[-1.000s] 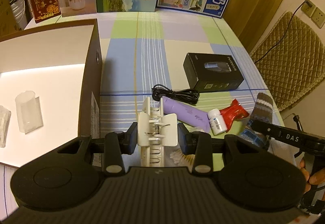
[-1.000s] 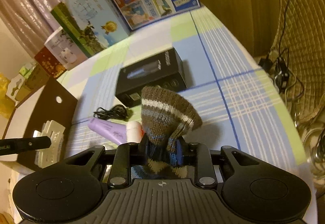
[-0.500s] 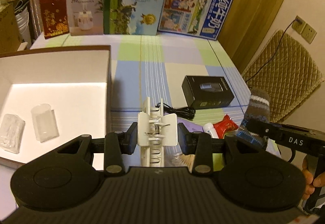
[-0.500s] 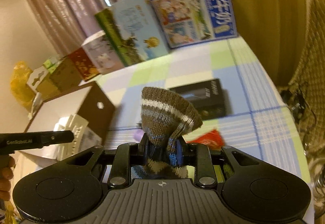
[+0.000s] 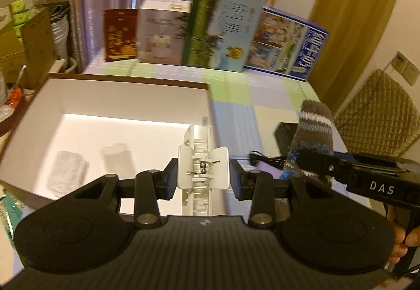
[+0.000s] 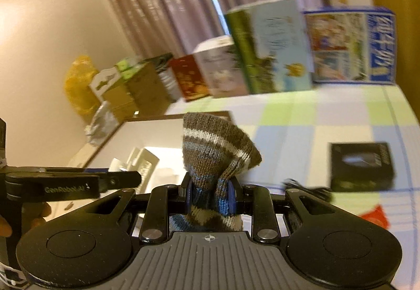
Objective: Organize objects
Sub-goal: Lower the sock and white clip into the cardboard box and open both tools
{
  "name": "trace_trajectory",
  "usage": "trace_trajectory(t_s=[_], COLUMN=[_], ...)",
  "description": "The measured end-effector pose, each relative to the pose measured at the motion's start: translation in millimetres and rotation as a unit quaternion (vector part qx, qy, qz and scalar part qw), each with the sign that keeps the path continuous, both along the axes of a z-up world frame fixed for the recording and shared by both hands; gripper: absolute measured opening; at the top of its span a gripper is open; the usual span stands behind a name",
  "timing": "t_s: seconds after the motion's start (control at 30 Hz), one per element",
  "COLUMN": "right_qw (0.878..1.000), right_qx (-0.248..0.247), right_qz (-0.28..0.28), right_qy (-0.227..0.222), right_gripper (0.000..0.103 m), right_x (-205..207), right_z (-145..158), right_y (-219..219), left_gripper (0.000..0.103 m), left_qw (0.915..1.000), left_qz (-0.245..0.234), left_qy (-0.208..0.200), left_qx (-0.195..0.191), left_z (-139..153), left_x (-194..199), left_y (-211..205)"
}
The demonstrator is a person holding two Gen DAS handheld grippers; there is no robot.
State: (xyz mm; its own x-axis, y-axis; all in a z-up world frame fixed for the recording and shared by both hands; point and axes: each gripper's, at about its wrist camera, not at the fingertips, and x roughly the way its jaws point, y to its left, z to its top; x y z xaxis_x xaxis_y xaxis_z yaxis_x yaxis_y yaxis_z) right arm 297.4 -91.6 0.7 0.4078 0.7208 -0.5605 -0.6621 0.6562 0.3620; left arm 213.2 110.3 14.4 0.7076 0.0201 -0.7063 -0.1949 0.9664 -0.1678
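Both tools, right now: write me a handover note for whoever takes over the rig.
Left tool: shut on the white hair claw clip, over the open box's right edge.
Right tool: shut on the striped knit sock, above the table.
Done: two clear plastic items lie in the box.
Left: release clip and sock; the black box, black cable and red packet remain on the table.

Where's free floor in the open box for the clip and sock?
The box floor is bare along the back wall and on the right side, under the white clip. Front left is taken by two clear plastic packets. Outside, the table patch between box and black carton is bare.
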Motion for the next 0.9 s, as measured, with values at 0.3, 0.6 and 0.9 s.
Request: trace_trajectory(t_s=[0.3,0.6,0.9], right_qw=[0.999,0.994,0.981], right_qx=[-0.006,-0.063,-0.148], right_qz=[0.046,0.066,0.099], right_qy=[-0.026,-0.067,-0.078], right_gripper=[0.023,0.023,0.023], right_x=[0.6,13.3,20.2], right_z=[1.0,-18.4,-52.8], right_y=[81.0,142.9,176.4], left_gripper=[0.035,0.035,0.035], left_qw=[0.9991,0.9976,0.995], left_qz=[0.041,0.059,0.058], left_qy=[0.003,0.035,0.078], left_qx=[0.006,0.005,-0.021], left_z=[0.3,-17.7,-50.5], left_x=[-11.0,6.4,22.6], left_y=[66.9,120.3,139.9])
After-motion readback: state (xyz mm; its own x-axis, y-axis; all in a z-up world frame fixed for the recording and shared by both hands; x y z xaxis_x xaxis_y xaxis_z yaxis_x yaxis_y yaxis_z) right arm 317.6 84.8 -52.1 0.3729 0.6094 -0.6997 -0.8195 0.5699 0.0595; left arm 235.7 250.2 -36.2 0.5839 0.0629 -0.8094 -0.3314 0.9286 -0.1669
